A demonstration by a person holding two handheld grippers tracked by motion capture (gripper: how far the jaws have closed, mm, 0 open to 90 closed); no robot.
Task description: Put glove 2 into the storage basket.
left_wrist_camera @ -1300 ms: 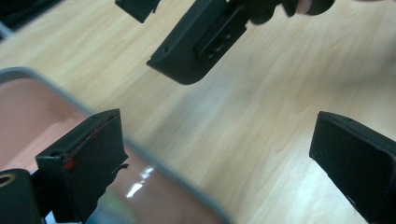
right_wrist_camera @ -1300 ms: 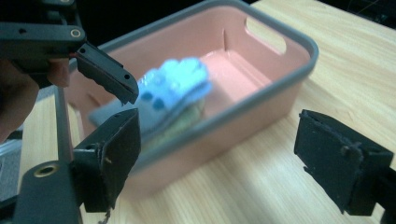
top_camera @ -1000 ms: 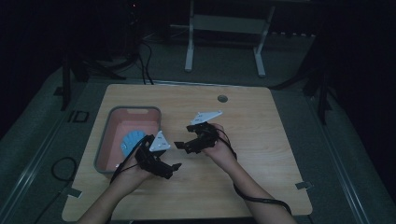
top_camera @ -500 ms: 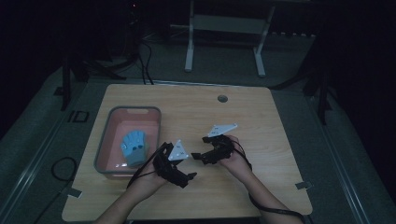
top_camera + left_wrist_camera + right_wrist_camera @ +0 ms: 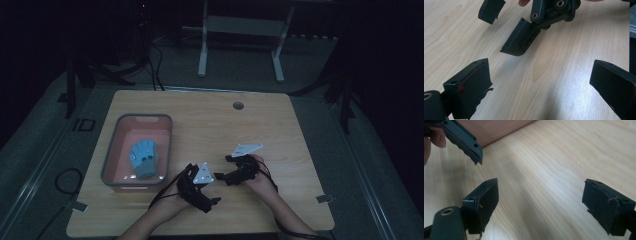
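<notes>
Since a second ago I am seeing both grippers pulled back from beside the pink tray (image 5: 112, 150) toward the near edge of the table (image 5: 280, 130); they are now sitting lower and further right than before, with the glove unchanged in the tray. I am holding the left gripper (image 5: 212, 200) at about 6 o'clock on the tabletop, its jaws spread wide and gripping nothing; in the left gripper view it (image 5: 539, 85) is looking across bare wood at the right gripper (image 5: 506, 27). The right gripper (image 5: 220, 176) is sitting just beside it, toward 5 o'clock, also released, its jaws wide apart over bare wood in the right gripper view (image 5: 540, 200). The two tools are facing each other, close but apart.

The table is light wood with a round cable hole (image 5: 238, 106) at 12 o'clock. Around it the room is lying dark, with grey floor, cables and a white stand (image 5: 240, 40) beyond the far edge.

The blue glove (image 5: 143, 158) is lying flat inside the tray at 9 o'clock, well apart from both grippers. Its long axis is running roughly 12 to 6, fingers pointing toward 12 and tilted slightly toward 11.
</notes>
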